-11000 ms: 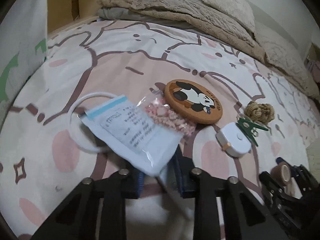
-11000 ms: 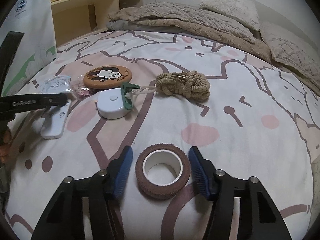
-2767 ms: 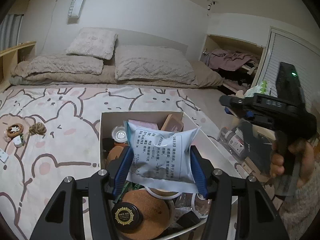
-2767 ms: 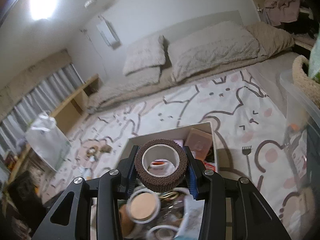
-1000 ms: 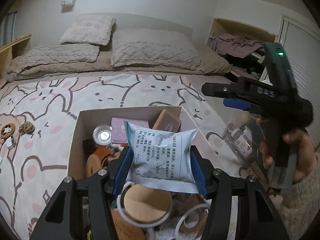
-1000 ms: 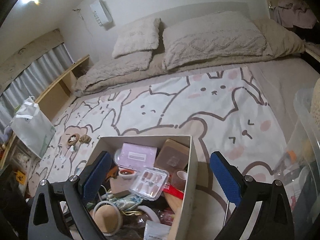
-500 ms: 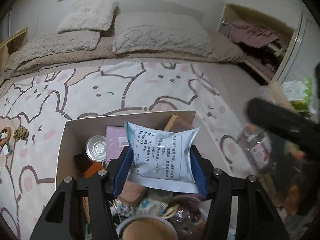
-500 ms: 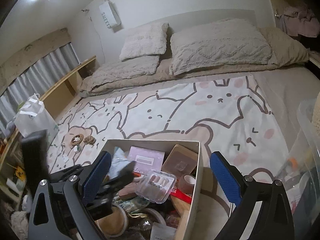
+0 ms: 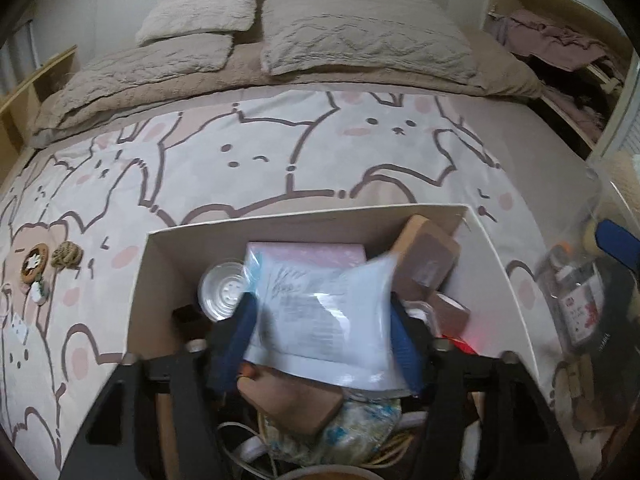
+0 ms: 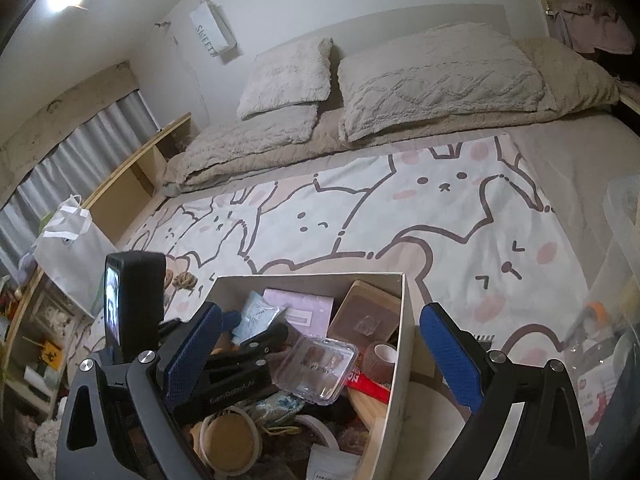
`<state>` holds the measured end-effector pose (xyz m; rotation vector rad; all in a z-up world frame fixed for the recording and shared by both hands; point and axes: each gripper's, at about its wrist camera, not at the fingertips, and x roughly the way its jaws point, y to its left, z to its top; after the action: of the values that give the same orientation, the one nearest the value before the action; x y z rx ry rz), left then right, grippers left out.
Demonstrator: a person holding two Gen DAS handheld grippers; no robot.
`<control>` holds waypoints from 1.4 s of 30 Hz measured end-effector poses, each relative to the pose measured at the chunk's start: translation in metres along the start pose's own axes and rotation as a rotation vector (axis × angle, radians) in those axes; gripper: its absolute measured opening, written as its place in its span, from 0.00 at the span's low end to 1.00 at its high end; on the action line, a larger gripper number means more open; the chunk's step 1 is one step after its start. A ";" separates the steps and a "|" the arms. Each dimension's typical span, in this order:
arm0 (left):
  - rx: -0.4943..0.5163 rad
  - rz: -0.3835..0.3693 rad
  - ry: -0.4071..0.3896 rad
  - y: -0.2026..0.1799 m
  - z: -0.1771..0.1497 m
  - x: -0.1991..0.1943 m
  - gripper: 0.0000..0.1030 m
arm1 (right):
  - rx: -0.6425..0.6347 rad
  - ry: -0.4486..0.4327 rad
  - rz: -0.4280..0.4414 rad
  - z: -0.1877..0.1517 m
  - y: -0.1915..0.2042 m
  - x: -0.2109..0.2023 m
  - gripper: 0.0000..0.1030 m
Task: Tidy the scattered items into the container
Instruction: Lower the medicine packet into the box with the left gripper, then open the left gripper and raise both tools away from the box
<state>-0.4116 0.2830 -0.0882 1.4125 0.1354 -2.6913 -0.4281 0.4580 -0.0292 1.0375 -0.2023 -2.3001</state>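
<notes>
Both grippers hung over the box (image 10: 404, 344), left gripper (image 9: 320, 344) just spreading to drop the packet (image 9: 320, 320) between its pads, right gripper (image 10: 320, 344) wide and empty; next, fetch the leftover bits (image 9: 52, 260) from the bedspread (image 9: 280, 152).

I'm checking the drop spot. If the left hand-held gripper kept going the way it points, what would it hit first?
Probably the white pouch between its just-opened fingers, then the clutter in the cardboard box; depth is unclear.
</notes>
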 end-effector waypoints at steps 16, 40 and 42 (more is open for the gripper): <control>0.022 0.020 -0.054 0.003 0.004 -0.030 0.99 | -0.024 -0.001 -0.035 0.001 0.001 -0.002 0.96; 0.021 0.009 -0.105 0.040 -0.002 -0.053 1.00 | -0.061 -0.008 -0.119 -0.004 -0.001 0.005 1.00; 0.013 0.009 -0.112 0.043 -0.002 -0.054 1.00 | -0.072 -0.006 -0.127 -0.004 -0.001 0.006 1.00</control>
<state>-0.3743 0.2432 -0.0462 1.2589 0.1017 -2.7604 -0.4283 0.4560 -0.0360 1.0340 -0.0570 -2.4050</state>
